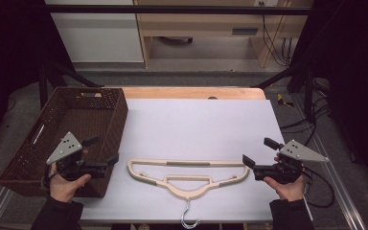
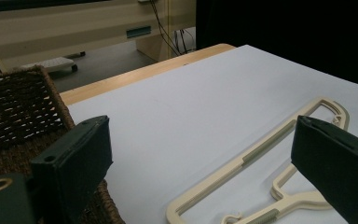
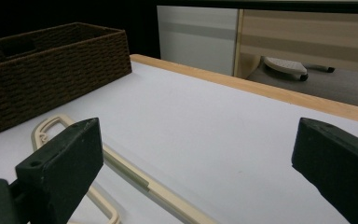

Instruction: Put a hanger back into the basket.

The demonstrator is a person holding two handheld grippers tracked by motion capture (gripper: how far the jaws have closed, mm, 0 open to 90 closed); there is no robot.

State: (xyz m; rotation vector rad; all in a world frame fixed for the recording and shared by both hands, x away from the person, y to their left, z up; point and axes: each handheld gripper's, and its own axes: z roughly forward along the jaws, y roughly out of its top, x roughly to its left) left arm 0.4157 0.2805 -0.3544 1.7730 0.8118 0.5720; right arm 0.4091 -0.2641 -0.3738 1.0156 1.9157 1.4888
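The hanger [image 2: 261,172] runs off the frame's bottom edge — its hook [image 1: 188,218] is partly cut off.

A dark brown woven basket [image 1: 106,110] stands along the left edge of the table [image 1: 206,120], its near end overhanging. A cream clothes hanger [image 1: 188,173] lies flat near the front edge, its metal hook [image 1: 188,216] pointing off the table.

Black left tongs [image 1: 104,150] and right tongs [image 1: 258,151], each topped by a grey three-cornered plate with screw holes; dark sleeves; black cable trailing
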